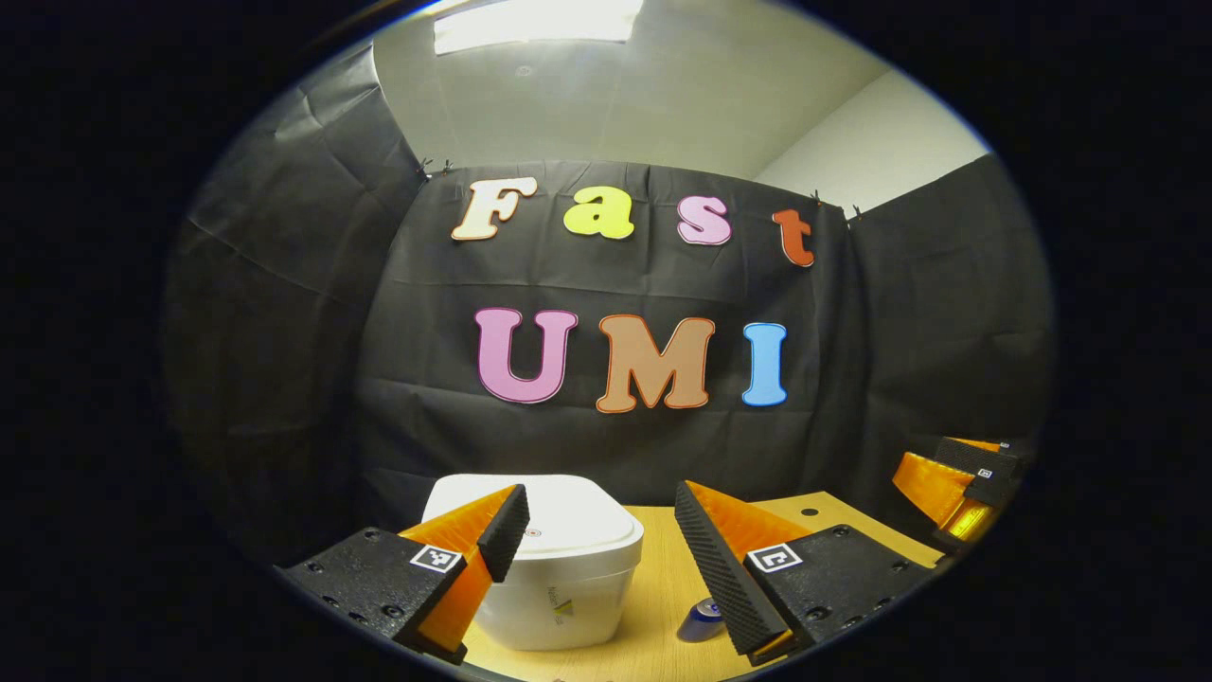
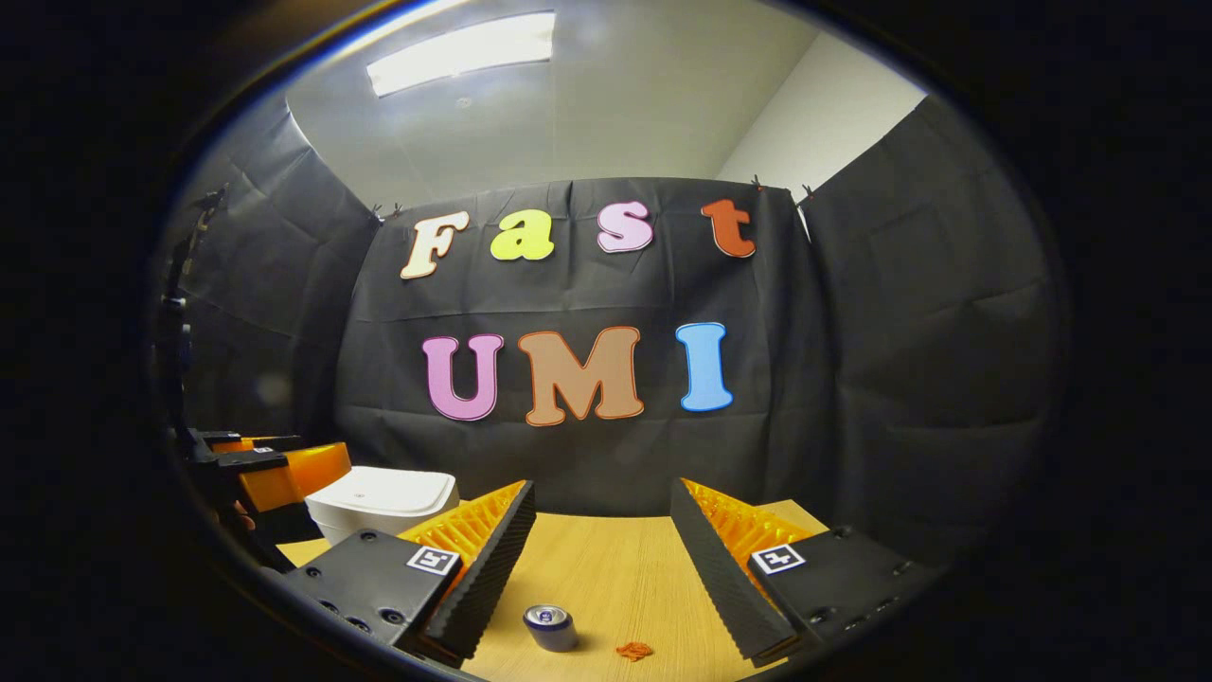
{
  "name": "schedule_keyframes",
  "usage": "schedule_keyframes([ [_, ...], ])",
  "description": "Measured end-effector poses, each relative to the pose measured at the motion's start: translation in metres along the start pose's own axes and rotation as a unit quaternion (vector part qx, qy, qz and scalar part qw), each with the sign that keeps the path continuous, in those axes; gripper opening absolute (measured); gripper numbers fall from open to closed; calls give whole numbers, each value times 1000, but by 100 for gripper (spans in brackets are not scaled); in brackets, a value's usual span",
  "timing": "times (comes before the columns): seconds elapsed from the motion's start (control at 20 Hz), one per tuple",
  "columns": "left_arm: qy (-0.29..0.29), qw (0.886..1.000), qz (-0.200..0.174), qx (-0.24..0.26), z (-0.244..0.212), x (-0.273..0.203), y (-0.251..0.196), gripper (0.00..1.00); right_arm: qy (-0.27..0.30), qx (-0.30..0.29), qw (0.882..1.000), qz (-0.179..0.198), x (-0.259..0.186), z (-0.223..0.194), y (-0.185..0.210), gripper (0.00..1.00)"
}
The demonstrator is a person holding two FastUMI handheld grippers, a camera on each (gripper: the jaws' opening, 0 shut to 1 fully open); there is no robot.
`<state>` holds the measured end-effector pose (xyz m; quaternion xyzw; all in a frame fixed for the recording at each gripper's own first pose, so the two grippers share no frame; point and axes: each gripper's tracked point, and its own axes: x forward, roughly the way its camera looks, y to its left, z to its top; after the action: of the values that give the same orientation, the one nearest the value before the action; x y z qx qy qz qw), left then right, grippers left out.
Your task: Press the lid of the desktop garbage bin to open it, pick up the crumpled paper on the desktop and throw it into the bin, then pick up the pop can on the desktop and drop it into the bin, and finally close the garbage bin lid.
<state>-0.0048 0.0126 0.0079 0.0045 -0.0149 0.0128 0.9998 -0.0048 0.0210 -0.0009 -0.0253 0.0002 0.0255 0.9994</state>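
A white desktop bin with its lid down stands on the wooden desk, just beyond my left gripper, which is open and empty. A blue pop can lies on its side to the bin's right, partly hidden behind my left gripper's right finger. In the right gripper view the can lies on the desk with a small orange crumpled paper to its right. My right gripper hangs open and empty above both. The bin stands at the far left there.
The other gripper shows at the right edge of the left gripper view and at the left edge of the right gripper view. Black cloth walls close the booth behind the desk and on both sides.
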Motion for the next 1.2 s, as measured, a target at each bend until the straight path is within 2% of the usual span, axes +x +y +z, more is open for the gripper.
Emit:
schedule_keyframes([
  [0.9, 31, 1000, -4, 4, -16, -4, -1, 93, 6, -6, 1000, 0, -5, -3, 4, 96],
  [0.95, 32, 999, -5, 6, -16, -4, 0, 92, 6, -7, 1000, 0, -5, -4, 4, 96],
  [1.2, 33, 999, -2, 13, -17, 0, 3, 68, 8, -6, 1000, 1, -3, -5, 6, 96],
])
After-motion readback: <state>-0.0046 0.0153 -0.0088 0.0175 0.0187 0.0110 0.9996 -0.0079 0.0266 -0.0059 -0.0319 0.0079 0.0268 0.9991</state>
